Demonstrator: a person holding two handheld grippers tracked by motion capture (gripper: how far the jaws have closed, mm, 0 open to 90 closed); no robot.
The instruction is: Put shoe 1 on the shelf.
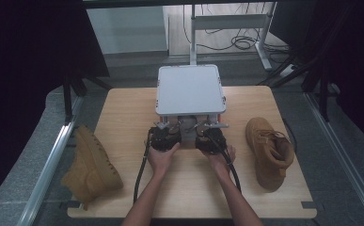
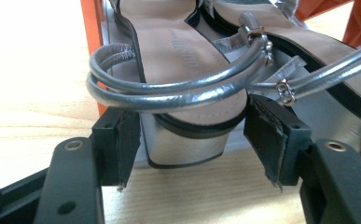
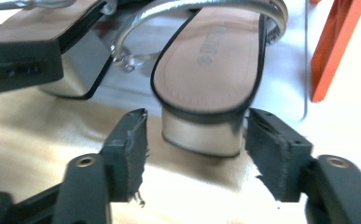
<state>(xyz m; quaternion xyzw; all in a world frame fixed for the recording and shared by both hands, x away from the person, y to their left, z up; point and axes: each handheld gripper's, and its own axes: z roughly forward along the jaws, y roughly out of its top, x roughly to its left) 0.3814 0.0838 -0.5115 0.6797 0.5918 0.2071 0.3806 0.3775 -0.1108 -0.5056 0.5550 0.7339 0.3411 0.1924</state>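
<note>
Surface [image 1: 132,141] first: I had the pale wooden top carrying a grey lidded rack [image 1: 190,89] at its far middle, with one tan boot [image 1: 269,150] lying at the right and another tan boot [image 1: 92,165] off the left edge, both well away so they would not crowd the work. Under the rack sat the pair of silver sandals, heels toward me, which is why I brought both tools in low from the front. My left gripper [image 2: 190,149] stood released, jaws straddling the left sandal's heel [image 2: 187,144] without touching. My right gripper [image 3: 197,149] was likewise released around the right sandal's heel [image 3: 201,133], ready to clamp, I judged.
</note>
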